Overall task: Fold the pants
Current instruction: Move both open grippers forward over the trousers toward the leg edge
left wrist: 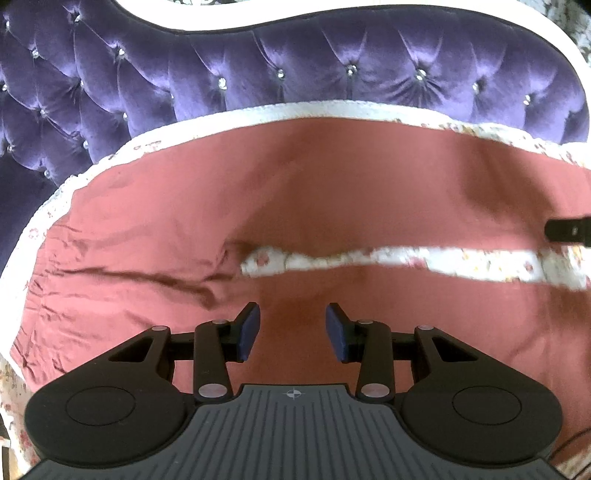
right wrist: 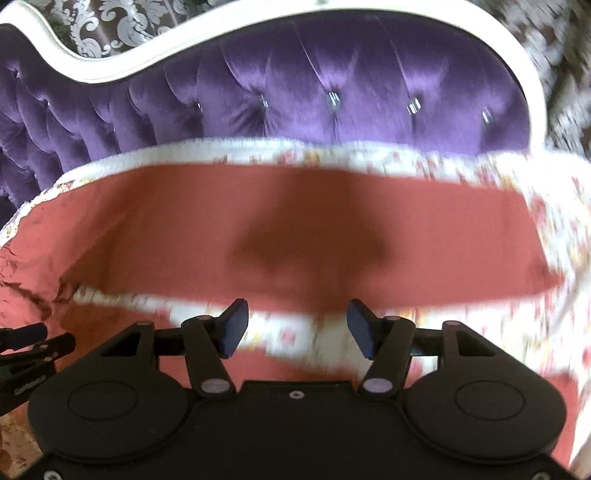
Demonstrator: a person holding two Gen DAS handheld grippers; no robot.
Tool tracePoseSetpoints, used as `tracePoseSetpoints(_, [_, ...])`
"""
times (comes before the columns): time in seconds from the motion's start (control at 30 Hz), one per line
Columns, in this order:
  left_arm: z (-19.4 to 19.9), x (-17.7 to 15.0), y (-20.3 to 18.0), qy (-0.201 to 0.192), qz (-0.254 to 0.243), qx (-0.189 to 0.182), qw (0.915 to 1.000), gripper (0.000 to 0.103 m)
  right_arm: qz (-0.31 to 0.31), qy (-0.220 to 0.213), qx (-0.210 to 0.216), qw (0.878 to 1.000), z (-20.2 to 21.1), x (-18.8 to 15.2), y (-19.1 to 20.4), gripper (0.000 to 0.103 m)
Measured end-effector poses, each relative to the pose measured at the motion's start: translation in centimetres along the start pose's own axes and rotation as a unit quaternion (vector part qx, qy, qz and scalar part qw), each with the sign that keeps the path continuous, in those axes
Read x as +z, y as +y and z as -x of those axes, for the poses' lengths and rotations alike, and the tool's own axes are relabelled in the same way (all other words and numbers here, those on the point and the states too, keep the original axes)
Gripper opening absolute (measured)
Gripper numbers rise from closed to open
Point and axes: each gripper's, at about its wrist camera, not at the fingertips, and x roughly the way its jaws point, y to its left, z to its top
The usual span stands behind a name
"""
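Note:
Pink pants [left wrist: 332,192] lie spread flat on a floral bedsheet [left wrist: 461,260], waist at the left and the two legs running right with a strip of sheet between them. My left gripper [left wrist: 293,330] is open and empty, low over the near leg close to the crotch. My right gripper [right wrist: 295,330] is open and empty, over the gap between the legs; the pants [right wrist: 295,206] fill that view, which is blurred. A tip of the right gripper shows at the right edge of the left wrist view [left wrist: 569,229]. The left gripper shows at the left edge of the right wrist view [right wrist: 29,350].
A purple tufted headboard [left wrist: 295,70] with a white frame [right wrist: 122,66] stands just behind the far edge of the sheet. Patterned wallpaper [right wrist: 110,18] shows above it. The sheet's edge [right wrist: 554,229] curves down at the right.

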Motion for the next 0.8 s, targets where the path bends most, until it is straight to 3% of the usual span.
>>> tracePoseSetpoints(0.47, [-5.4, 4.1, 1.2, 0.019, 0.012, 0.001, 0.9997, 0.039, 0.085, -0.016, 0.015, 0.996, -9.6, 9.3, -1.4, 0.063])
tracePoseSetpoints(0.8, [-7.4, 5.1, 1.6, 0.023, 0.002, -0.004, 0.9997, 0.039, 0.120, 0.014, 0.071, 0.990, -14.6, 11.3, -2.6, 0.064])
